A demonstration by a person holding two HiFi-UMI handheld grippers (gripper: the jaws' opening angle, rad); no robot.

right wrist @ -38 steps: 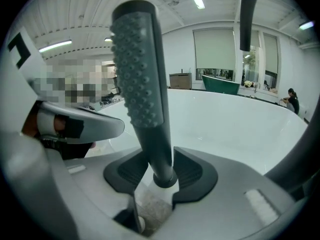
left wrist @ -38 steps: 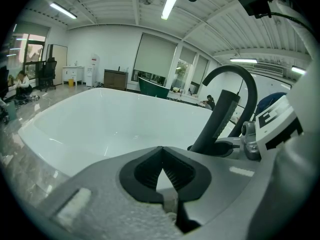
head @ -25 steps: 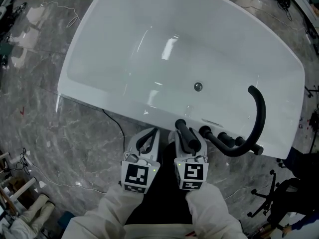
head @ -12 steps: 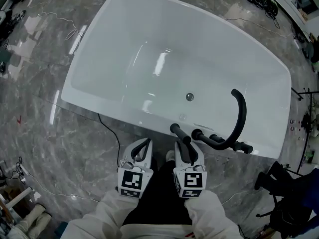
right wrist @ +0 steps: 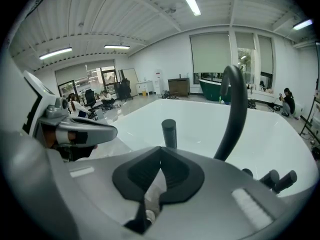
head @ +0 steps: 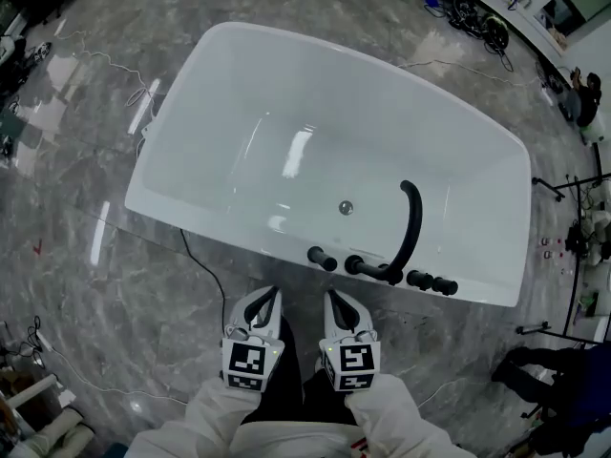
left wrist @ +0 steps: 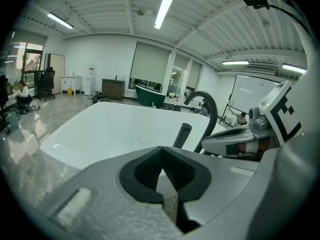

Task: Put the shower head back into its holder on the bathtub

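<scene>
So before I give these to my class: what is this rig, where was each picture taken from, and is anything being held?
There is no robot here. A person in white sleeves holds a two-jaw gripper in each hand. The head view comes from a camera on the person's head, looking down at a white bathtub on a grey marble floor. The other two views come from cameras riding on the grippers, each looking along its own jaws. On the tub's near rim stand a black arched spout, black knobs and the black shower head, upright and apparently back in place. The left gripper and right gripper hang short of the rim. Both are shut and empty; the right one's jaws have just closed on nothing.
</scene>
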